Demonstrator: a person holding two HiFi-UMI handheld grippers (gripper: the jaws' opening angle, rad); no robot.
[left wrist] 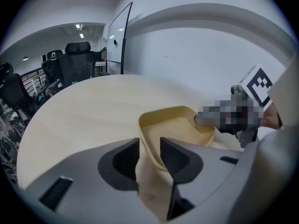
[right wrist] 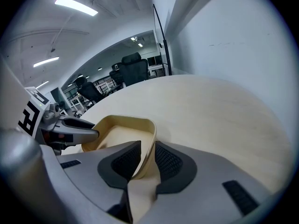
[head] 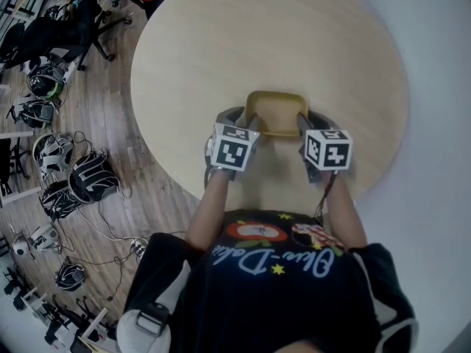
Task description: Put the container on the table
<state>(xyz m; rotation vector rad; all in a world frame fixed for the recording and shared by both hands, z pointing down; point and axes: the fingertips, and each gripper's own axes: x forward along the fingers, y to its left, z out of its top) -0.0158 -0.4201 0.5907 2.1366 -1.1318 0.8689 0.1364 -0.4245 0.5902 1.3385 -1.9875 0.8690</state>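
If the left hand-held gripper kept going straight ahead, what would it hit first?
The container: its wall already stands between the open jaws of the left hand-held gripper. Below that, likely the table.

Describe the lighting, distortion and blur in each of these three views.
Head view: even light, fisheye curving the table. Left gripper view: dark rounded corners, a mosaic patch beside the container. Right gripper view: bright ceiling lights, soft shadow right of the container.

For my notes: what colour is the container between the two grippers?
The container is plain yellow, with no pattern; the head view shows it best.
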